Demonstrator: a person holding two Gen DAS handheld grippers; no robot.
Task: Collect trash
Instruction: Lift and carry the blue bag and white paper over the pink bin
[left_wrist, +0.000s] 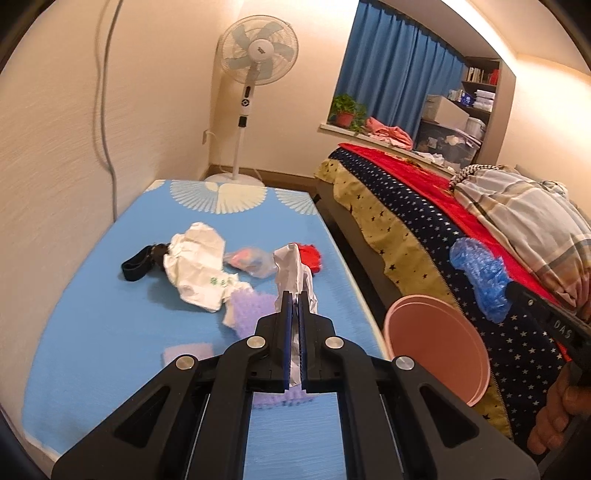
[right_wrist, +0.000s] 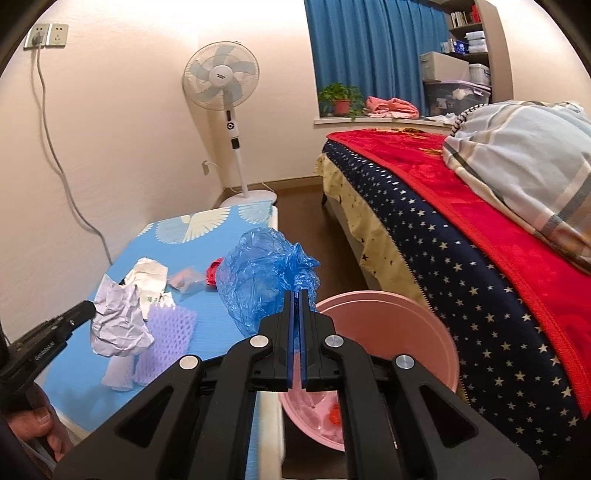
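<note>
I am holding my left hand-held gripper (left_wrist: 294, 295) low over the blue surface (left_wrist: 110, 295), pointing toward twelve o'clock, its jaws pinched almost shut on a crumpled white paper (left_wrist: 293, 269) that is sticking up past the fingertips. My right hand-held gripper (right_wrist: 296, 293) is hanging at the surface's right edge, beside the pink bin (right_wrist: 406, 325), its jaws nearly closed on a blue plastic bag (right_wrist: 258, 280) that is billowing out toward ten o'clock of the tips.

The bed (right_wrist: 461, 221) with its starry cover is filling the three o'clock side of both views, and the standing fan (left_wrist: 256, 51) is rising at twelve o'clock. The right wrist view is looking down into the bin, where scraps of trash, one of them red, are lying at the bottom; the left wrist view is showing only the bin's inner wall (left_wrist: 436, 332). The left wrist view is showing my right hand (left_wrist: 557, 417) at four o'clock; the right wrist view is showing my left hand (right_wrist: 37, 424) at eight o'clock.

On the surface, a white printed bag (left_wrist: 195, 269) is lying near ten o'clock of the left tips, a purple foam net (left_wrist: 251, 310) just beside them, a black strap (left_wrist: 140, 262) further left, a clear wrapper (left_wrist: 251, 260) and a red scrap (left_wrist: 310, 258) beyond.
</note>
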